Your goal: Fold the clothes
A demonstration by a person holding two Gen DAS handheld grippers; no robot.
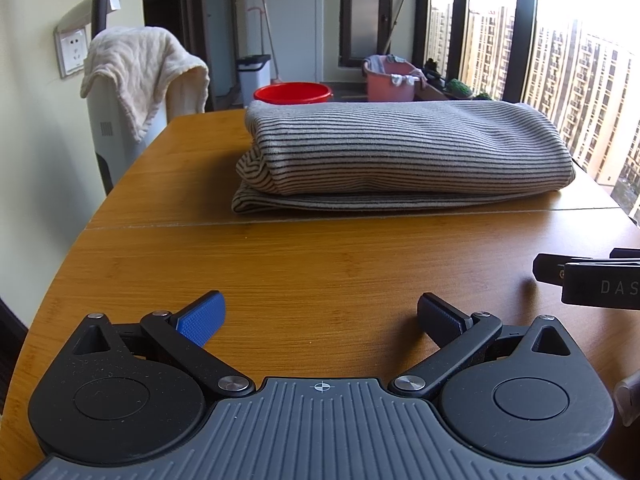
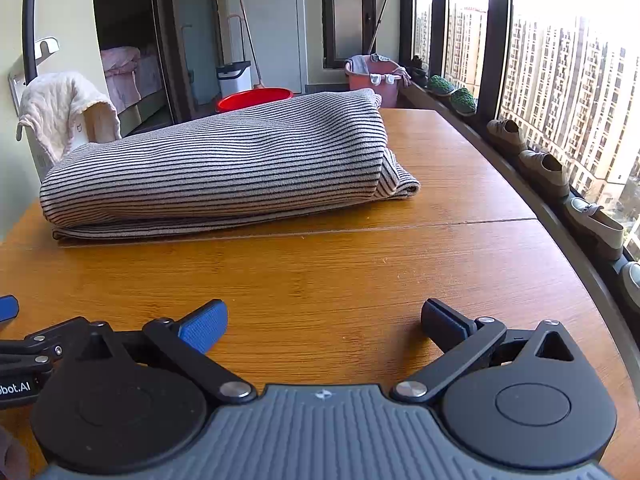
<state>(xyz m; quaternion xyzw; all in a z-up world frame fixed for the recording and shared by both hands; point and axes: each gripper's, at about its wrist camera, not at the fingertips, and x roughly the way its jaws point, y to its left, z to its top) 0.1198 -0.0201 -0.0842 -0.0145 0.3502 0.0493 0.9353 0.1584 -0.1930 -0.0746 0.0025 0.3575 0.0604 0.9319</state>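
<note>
A grey garment with thin black stripes (image 1: 400,152) lies folded in a thick flat bundle on the wooden table (image 1: 280,272). It also shows in the right wrist view (image 2: 216,168). My left gripper (image 1: 320,316) is open and empty, held low over the table well short of the garment. My right gripper (image 2: 324,320) is open and empty too, at about the same distance from it. Part of the right gripper (image 1: 592,280) shows at the right edge of the left wrist view.
A white appliance draped with a cream towel (image 1: 140,72) stands past the table's left edge. A red basin (image 1: 294,93), a pink tub of laundry (image 1: 390,78) and a bin sit on the floor behind. Shoes (image 2: 544,168) line the window sill along the table's right edge.
</note>
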